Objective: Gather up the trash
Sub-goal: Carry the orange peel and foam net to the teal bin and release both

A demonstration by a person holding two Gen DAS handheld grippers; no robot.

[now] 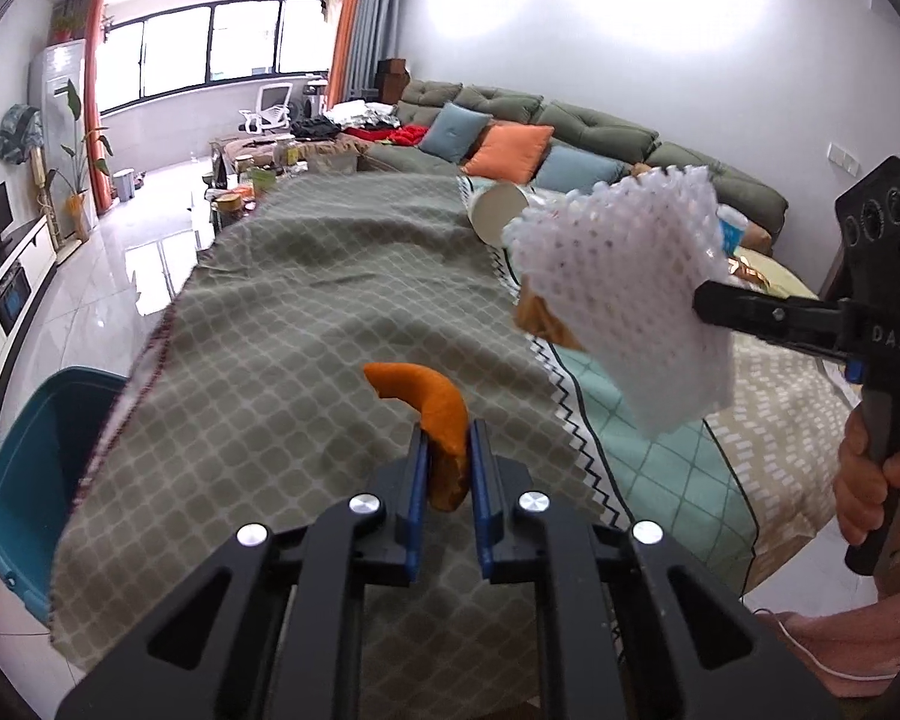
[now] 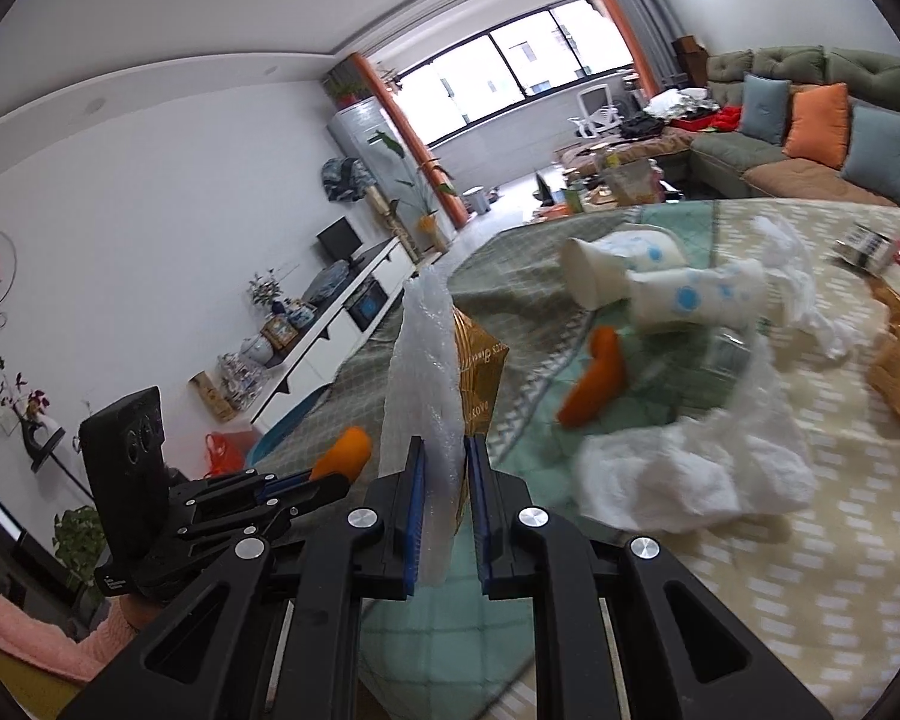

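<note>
Left gripper (image 1: 447, 468): blue pads pinch a curved piece of orange peel (image 1: 435, 420), which sticks up and forward out of the jaws. It hangs over the grey-green checked cloth (image 1: 330, 300) that covers the table. Teal bin (image 1: 24, 462) stands on the floor just left of that cloth's hanging edge.

Right gripper (image 2: 444, 480): jaws pressed onto a sheet of white foam netting (image 2: 423, 372), held upright between the pads. From the left wrist camera the same netting (image 1: 621, 294) hangs in the air to the right of the checked cloth, clamped at the black finger tips (image 1: 705, 300); a hand (image 1: 876, 480) grips the handle below.

On the table, right of the checked cloth:
- mint and beige patterned cloth (image 2: 810, 570) spread underneath the litter.
- two white paper cups with blue dots (image 2: 660, 288), lying on their sides, touching.
- second piece of orange peel (image 2: 594, 384) just in front of the cups.
- crumpled white plastic bag (image 2: 690, 468) near that peel.
- gold-brown wrapper (image 2: 480, 372) directly behind the netting.

Far beyond the table: green sofa (image 1: 570, 120) with orange and blue cushions.
</note>
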